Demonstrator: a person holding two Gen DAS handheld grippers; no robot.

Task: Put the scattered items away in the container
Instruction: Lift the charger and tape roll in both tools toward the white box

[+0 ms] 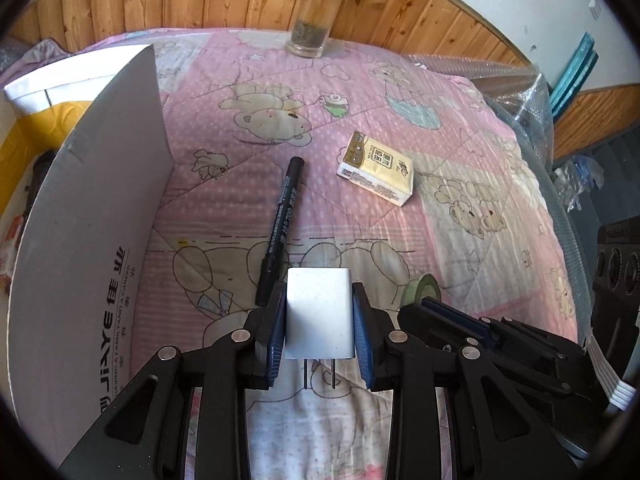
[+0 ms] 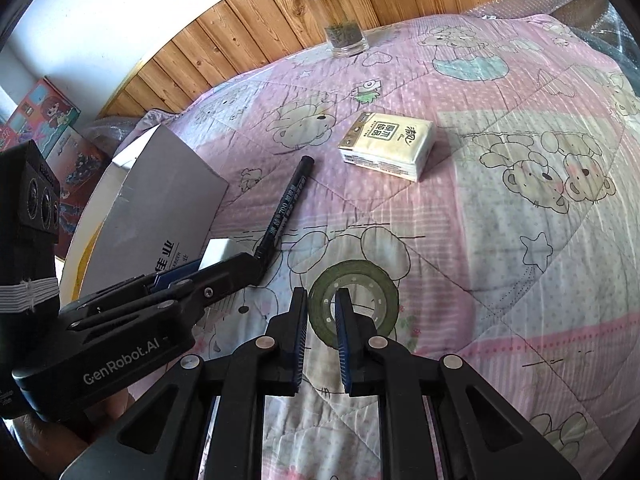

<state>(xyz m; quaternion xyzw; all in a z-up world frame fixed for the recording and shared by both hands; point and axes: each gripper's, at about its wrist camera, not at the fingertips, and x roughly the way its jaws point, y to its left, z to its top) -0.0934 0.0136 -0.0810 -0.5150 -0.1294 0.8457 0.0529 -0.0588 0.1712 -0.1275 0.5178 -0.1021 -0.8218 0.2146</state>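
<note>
My left gripper point(image 1: 319, 304) is shut on a white plug charger point(image 1: 319, 312), prongs pointing back toward me, just right of the open cardboard box point(image 1: 92, 208). A black marker point(image 1: 282, 224) lies ahead on the pink quilt, and a yellow tissue pack point(image 1: 376, 168) lies beyond it. My right gripper point(image 2: 322, 304) has its fingers around one side of a green tape roll point(image 2: 362, 300), one finger inside the ring; it looks closed on the roll's wall. The marker point(image 2: 286, 208) and tissue pack point(image 2: 388, 144) also show in the right wrist view.
A glass jar point(image 1: 314, 12) with dried leaves stands at the quilt's far edge against the wood panelling. The box flap point(image 2: 160, 200) stands up to the left. Bubble wrap point(image 1: 520, 92) lies at the right edge of the bed.
</note>
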